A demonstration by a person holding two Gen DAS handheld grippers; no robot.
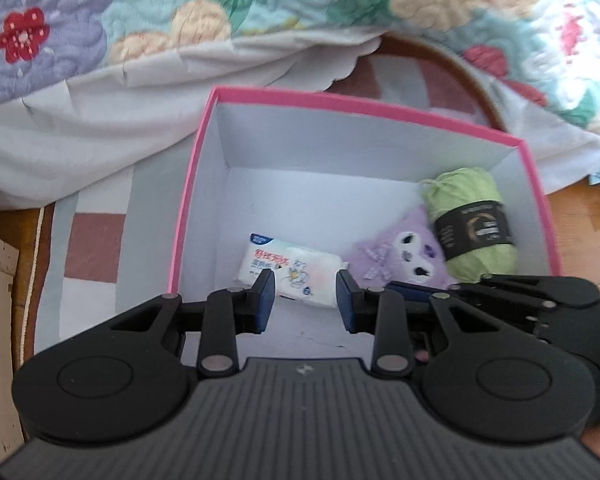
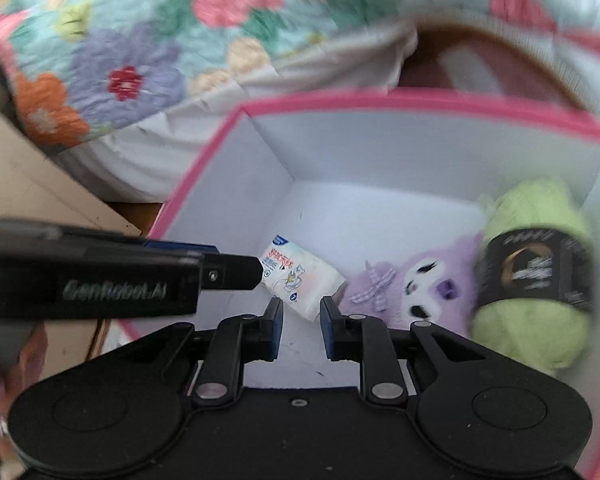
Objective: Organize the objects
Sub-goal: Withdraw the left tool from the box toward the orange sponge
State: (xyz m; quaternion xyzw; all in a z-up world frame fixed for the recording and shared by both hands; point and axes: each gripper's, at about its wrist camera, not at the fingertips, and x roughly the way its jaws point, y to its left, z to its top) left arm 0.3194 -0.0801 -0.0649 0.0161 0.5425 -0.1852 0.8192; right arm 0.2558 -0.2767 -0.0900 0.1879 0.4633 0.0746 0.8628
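A pink box (image 1: pixel 342 101) with white inner walls (image 2: pixel 420 148) stands open on a striped rug. Three things lie on its floor: a white tissue packet (image 1: pixel 288 270) (image 2: pixel 300 280), a purple plush toy (image 1: pixel 400 258) (image 2: pixel 416 280) and a green yarn skein (image 1: pixel 472 188) (image 2: pixel 532 208) with a black label. My left gripper (image 1: pixel 306 300) hangs over the packet, jaws drawn in, nothing between the pads. My right gripper (image 2: pixel 302 320) hovers just right of it over the near side of the box, also drawn in and holding nothing. In the right wrist view the left gripper (image 2: pixel 236 268) shows from the side, its tip beside the packet.
A floral quilt (image 1: pixel 260 4) and a white sheet (image 1: pixel 100 120) hang down behind the box. The striped rug (image 1: pixel 92 248) lies on a wooden floor (image 1: pixel 580 220). A cardboard box (image 2: pixel 40 192) stands at the left.
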